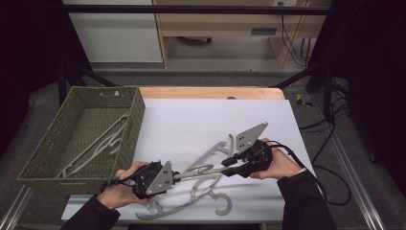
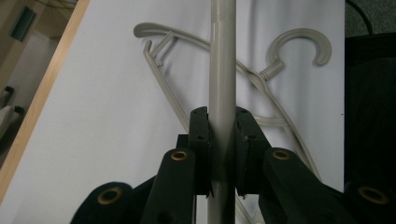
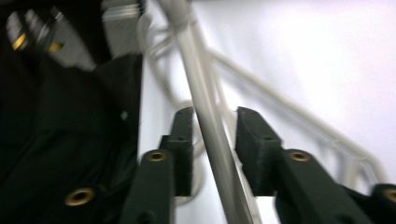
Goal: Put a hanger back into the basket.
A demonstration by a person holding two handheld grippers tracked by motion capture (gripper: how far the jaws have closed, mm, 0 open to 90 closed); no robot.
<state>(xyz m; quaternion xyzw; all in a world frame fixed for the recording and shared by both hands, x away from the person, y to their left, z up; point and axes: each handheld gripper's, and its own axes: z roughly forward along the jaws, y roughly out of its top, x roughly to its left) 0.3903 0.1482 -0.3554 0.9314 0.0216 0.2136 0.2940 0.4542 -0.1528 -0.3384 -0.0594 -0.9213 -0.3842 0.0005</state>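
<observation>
Near the front edge of the white table (image 1: 201, 115), a grey plastic hanger (image 1: 198, 175) is lifted, its bar running level between both grippers. The left gripper (image 2: 222, 140) is clamped tight on the bar; the right gripper (image 3: 212, 149) stands slack, pads clear of it. Another hanger (image 1: 191, 201) lies below, one more in the green basket (image 1: 48, 148). No writing is legible.

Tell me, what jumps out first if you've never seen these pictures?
Two black grippers share one grey plastic hanger over the white table near its front edge. The left gripper is shut on the hanger's bar; the right gripper has the bar between its jaws, pads apart from it. At the left sits a green woven basket with another hanger inside.
</observation>
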